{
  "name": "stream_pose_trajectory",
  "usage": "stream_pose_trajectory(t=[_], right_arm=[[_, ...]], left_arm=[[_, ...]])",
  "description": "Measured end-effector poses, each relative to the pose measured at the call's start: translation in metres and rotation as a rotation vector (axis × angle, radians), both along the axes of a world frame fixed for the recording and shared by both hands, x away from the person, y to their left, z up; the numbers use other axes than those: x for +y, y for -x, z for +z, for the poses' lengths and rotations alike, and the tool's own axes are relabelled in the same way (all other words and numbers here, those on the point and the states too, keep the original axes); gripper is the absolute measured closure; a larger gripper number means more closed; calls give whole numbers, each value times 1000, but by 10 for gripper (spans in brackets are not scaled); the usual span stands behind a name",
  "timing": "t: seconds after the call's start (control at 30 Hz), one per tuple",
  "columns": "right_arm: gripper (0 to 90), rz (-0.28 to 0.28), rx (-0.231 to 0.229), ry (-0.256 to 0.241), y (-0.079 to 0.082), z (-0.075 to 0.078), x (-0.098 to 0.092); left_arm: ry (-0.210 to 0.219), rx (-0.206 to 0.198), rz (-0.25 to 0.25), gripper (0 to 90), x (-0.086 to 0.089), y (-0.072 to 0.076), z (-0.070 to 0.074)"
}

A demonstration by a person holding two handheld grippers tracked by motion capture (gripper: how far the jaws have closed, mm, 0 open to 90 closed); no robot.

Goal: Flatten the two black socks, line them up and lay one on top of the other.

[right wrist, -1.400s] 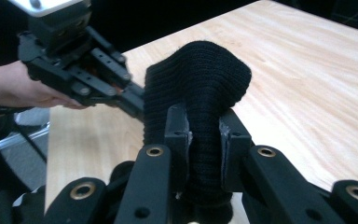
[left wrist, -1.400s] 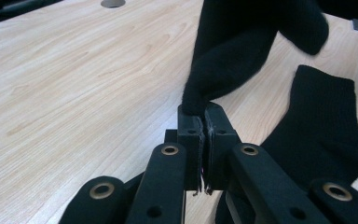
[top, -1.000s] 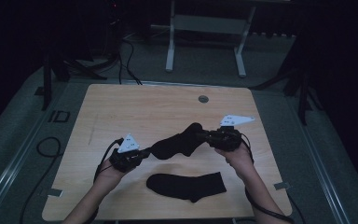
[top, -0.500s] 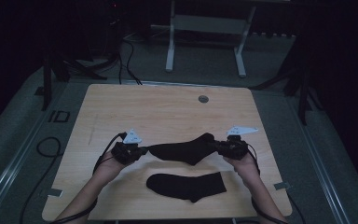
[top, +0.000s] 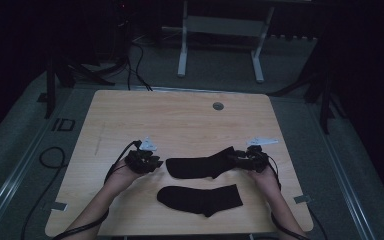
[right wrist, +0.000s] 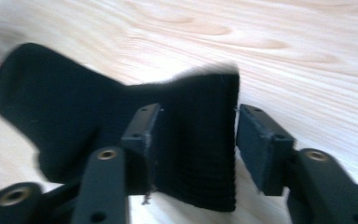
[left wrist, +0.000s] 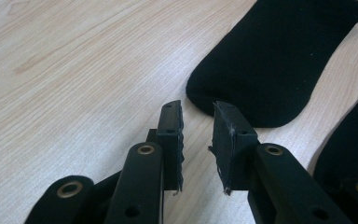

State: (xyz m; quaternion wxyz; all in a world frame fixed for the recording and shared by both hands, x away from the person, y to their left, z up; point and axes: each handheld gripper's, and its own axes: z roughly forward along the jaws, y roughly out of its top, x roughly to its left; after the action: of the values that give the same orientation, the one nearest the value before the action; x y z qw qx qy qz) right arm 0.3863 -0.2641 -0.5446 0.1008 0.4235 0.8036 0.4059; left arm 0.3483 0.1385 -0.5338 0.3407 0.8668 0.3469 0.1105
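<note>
Two black socks on the table (top: pixel 190 120). Far sock (top: pixel 200 165) lies flat between the grippers, toe left, cuff right. Near sock (top: pixel 200 198) lies just nearer the person. Left gripper (left wrist: pixel 198 122): jaws apart, empty, just off the far sock's toe. Right gripper (right wrist: pixel 193 128): jaws apart, the ribbed cuff between them, one pad touching, the other clear.
</note>
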Motion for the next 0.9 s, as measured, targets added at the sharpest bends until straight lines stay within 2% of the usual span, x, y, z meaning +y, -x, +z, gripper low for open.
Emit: stream_pose_trajectory(t=[0.03, 0.07, 0.1, 0.17, 0.2, 0.23, 0.27, 0.3, 0.33, 0.37, 0.5, 0.57, 0.67, 0.77, 0.8, 0.9], right_arm=[[429, -24, -15, 21, 0, 2, -4], [429, -24, -15, 21, 0, 2, -4], [411, -65, -45, 51, 0, 5, -8], [425, -86, -60, 60, 0, 8, -9], [471, -91, -67, 48, 0, 10, -11], [699, -72, -85, 36, 2, 13, -10], [761, -61, -99, 47, 3, 13, -7], [761, -61, -99, 47, 3, 13, -7], [820, -42, -99, 54, 3, 12, -4], [873, -17, -83, 55, 1, 8, 1], [892, 2, -56, 83, -3, -1, 7], [890, 15, -49, 117, -4, -8, 13], [889, 19, -42, 136, -3, -13, 16], [883, 25, -49, 139, -1, -15, 17], [877, 27, -44, 138, 0, -15, 16], [846, 44, -40, 133, 7, -15, 17]], left_arm=[[-1, -5, -1, 730, -1, 1, 0], [-1, -9, 1, 730, -3, 2, 1], [1, -14, 3, 730, -4, 2, 1], [18, -24, -1, 731, -9, 4, 3], [29, -32, -8, 732, -11, 5, 3], [36, -42, -11, 791, -14, 6, 4], [39, -50, -14, 817, -17, 7, 4], [45, -60, -21, 817, -21, 8, 4], [47, -66, -27, 850, -24, 8, 4], [63, -58, -34, 882, -30, 7, 2], [54, -36, -49, 897, -38, 5, -4], [28, -24, -58, 898, -43, 3, -10], [-1, -3, -64, 898, -46, 1, -18], [-21, 6, -58, 898, -46, 0, -24], [-12, 8, -57, 898, -45, -1, -24], [-29, -3, -48, 898, -42, -3, -24]])
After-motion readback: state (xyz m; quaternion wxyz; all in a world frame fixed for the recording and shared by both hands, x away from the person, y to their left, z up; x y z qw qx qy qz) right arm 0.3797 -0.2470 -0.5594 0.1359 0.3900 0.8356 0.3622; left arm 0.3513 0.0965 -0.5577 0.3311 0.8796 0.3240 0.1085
